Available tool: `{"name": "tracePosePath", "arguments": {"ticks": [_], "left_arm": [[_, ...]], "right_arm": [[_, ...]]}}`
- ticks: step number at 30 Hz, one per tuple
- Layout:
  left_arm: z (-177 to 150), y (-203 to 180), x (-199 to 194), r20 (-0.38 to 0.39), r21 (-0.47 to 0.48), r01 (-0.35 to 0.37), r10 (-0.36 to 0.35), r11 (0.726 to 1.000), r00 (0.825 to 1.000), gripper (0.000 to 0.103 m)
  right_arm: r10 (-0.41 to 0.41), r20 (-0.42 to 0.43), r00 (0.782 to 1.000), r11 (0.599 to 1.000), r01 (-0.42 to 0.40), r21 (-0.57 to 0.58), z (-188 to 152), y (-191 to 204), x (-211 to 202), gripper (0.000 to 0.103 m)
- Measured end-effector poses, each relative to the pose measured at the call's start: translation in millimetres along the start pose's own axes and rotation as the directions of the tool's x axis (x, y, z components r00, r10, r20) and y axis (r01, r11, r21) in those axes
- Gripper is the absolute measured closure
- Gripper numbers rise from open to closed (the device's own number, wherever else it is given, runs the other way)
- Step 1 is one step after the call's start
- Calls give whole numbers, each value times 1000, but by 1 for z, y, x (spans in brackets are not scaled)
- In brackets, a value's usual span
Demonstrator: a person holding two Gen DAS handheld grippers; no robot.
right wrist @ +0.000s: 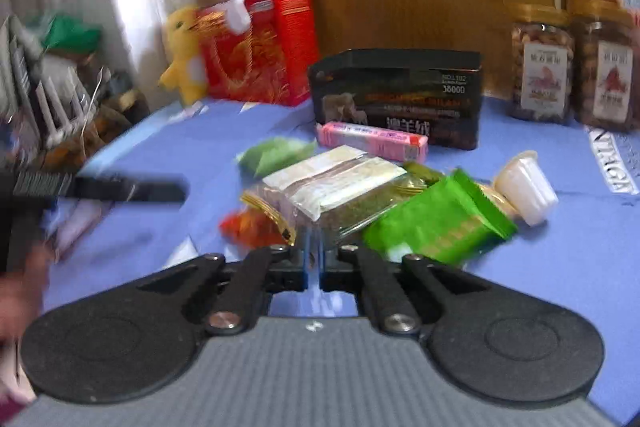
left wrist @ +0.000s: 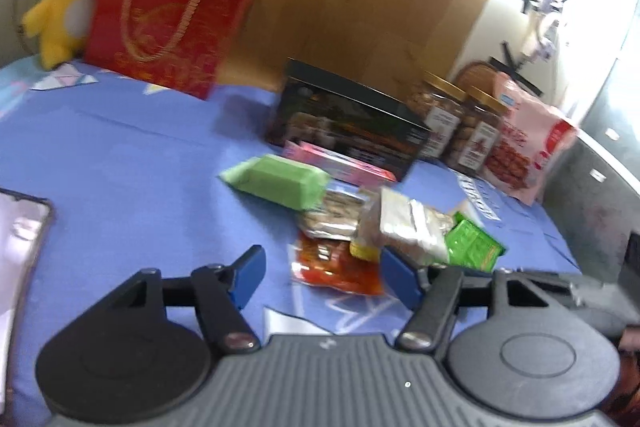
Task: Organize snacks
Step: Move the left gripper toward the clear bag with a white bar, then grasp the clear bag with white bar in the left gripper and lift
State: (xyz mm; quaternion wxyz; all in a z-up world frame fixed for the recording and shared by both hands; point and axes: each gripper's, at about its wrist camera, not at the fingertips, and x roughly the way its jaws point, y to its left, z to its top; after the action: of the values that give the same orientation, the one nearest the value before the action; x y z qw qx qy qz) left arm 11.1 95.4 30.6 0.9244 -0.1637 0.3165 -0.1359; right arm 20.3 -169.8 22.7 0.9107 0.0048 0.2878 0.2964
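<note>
A pile of snack packets lies on the blue cloth: a green packet [left wrist: 276, 181], a pink box [left wrist: 340, 161], a silver packet [left wrist: 412, 227], an orange-red packet [left wrist: 340, 267] and a bright green packet [left wrist: 474, 243]. My left gripper [left wrist: 324, 275] is open, its blue fingers either side of the orange-red packet, just short of it. My right gripper [right wrist: 314, 251] is shut on the edge of the silver-and-clear packet [right wrist: 340, 187]. The bright green packet [right wrist: 436, 223], a white jelly cup [right wrist: 526, 187] and the pink box [right wrist: 372, 141] lie around it.
A black box [right wrist: 396, 95] stands behind the pile, a red box [left wrist: 164, 23] with plush toys at the back left, two nut jars [right wrist: 540, 63] and a pink bag [left wrist: 528, 147] at the right. A phone [left wrist: 20, 239] lies left. The left gripper's arm [right wrist: 100, 187] shows at left.
</note>
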Motion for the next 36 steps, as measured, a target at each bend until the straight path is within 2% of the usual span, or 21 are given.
{"name": "tracePosePath", "arguments": {"ticks": [1, 3, 4, 5, 7, 9, 12, 15, 19, 20, 23, 24, 25, 27, 29, 31, 32, 34, 36], "left_arm": [[-1, -3, 2, -8, 6, 12, -12, 1000, 1000, 38], [-2, -11, 7, -27, 20, 29, -29, 999, 999, 38], [-3, -14, 9, -33, 22, 39, -38, 999, 999, 38], [-3, -17, 11, -40, 21, 52, -52, 998, 998, 38], [-2, -22, 15, -50, 16, 71, -71, 997, 996, 38], [0, -30, 20, -59, 21, 85, -84, 996, 995, 38], [6, -44, 31, -83, 58, 109, -104, 992, 991, 38], [7, -60, 46, -117, 104, 125, -112, 987, 987, 38], [3, -72, 67, -161, 140, 113, -90, 984, 983, 38], [1, -74, 70, -165, 145, 101, -77, 984, 983, 38], [-3, -75, 77, -186, 131, 100, -74, 986, 980, 48], [-5, -75, 78, -193, 128, 106, -80, 986, 978, 53], [-7, -74, 79, -207, 120, 113, -87, 986, 975, 53], [-12, -70, 80, -207, 80, 126, -107, 989, 972, 56], [-13, -72, 70, -183, 95, 102, -83, 990, 980, 57], [-14, -71, 56, -157, 134, 80, -58, 988, 986, 56], [-12, -68, 49, -147, 150, 66, -44, 986, 988, 56], [-6, -56, 40, -133, 133, 43, -25, 990, 991, 51], [4, -43, 25, -96, 102, 21, -11, 995, 995, 44]], "right_arm": [[-33, 8, 999, 999, 33, -10, -4, -2, -6, 93], [-114, 26, 993, 993, 114, 5, -11, -12, -19, 87], [-130, 33, 991, 991, 129, 21, -12, -18, -24, 76], [-125, 42, 991, 992, 123, 38, -12, -23, -29, 60], [-77, 48, 996, 996, 74, 57, -9, -28, -31, 51], [-9, 37, 999, 999, 7, 49, -5, -25, -27, 51], [13, 23, 1000, 999, -12, -41, -16, -4, -21, 49], [-36, -6, 999, 988, 34, -147, -22, 15, -2, 46], [-89, -88, 992, 979, 70, -192, -21, 18, 27, 39], [-106, -79, 991, 975, 88, -204, -19, 17, 31, 37], [-146, -70, 987, 974, 131, -187, -18, 8, 29, 37], [-135, -67, 989, 978, 122, -169, -18, 3, 29, 37], [-123, -59, 991, 980, 112, -164, -20, 2, 28, 37], [-108, -60, 992, 978, 95, -186, -23, 9, 28, 47], [-105, -62, 993, 978, 92, -185, -21, 15, 24, 56], [-38, -60, 997, 986, 27, -165, -26, 22, 7, 56], [24, -69, 997, 988, -34, -148, -24, 27, 2, 54], [163, -79, 983, 975, -173, -139, -38, 39, -17, 53], [210, -66, 976, 955, -219, -202, -37, 50, -21, 53]]}}
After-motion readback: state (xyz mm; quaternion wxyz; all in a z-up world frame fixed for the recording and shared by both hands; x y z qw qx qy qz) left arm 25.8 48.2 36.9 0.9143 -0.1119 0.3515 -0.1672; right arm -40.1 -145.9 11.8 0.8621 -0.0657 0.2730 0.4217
